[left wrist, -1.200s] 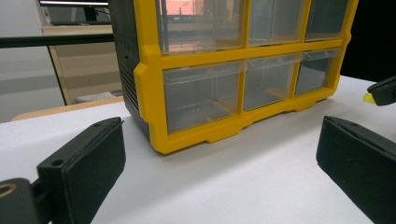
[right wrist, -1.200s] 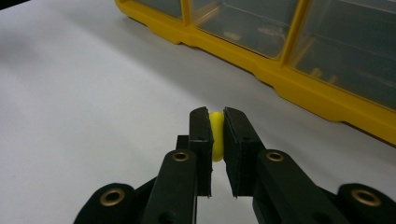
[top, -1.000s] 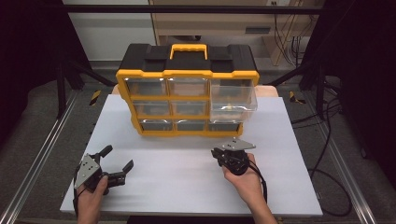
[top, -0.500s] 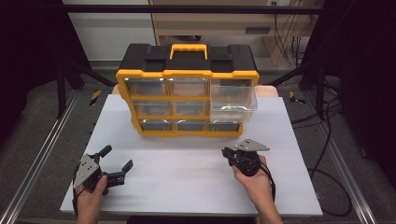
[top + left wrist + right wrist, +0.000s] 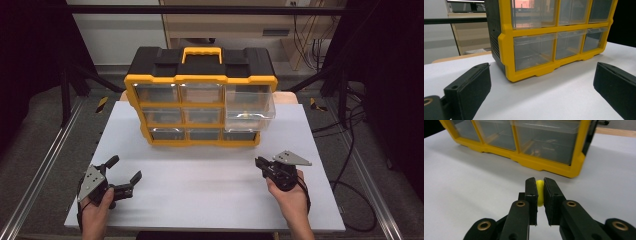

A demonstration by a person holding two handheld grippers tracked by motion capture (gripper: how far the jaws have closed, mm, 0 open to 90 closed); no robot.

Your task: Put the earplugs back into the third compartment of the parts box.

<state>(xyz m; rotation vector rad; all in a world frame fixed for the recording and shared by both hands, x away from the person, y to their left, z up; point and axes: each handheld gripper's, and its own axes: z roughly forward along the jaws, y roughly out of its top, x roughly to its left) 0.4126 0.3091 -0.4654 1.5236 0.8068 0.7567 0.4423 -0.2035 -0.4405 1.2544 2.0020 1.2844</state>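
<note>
A yellow and black drawer cabinet (image 5: 200,97) with clear drawers stands at the back of the white table top (image 5: 200,185). Its top right drawer (image 5: 249,109) is pulled out and holds a small yellow item. My right gripper (image 5: 259,163) hovers at the right front, shut on a small yellow piece (image 5: 539,192) pinched between its pads. From that gripper the cabinet (image 5: 529,142) lies just ahead. My left gripper (image 5: 124,170) rests at the left front, jaws spread wide with nothing between them. In its view the cabinet's lower left corner (image 5: 544,42) is straight ahead.
Metal rails (image 5: 42,170) run along both sides of the table. Cables (image 5: 350,150) trail on the floor at the right. A wooden bench (image 5: 225,20) stands behind the cabinet. Bare white surface lies between the two grippers.
My right gripper has slid to the right along the front of the table, keeping the yellow piece pinched. The left gripper has stayed put.
</note>
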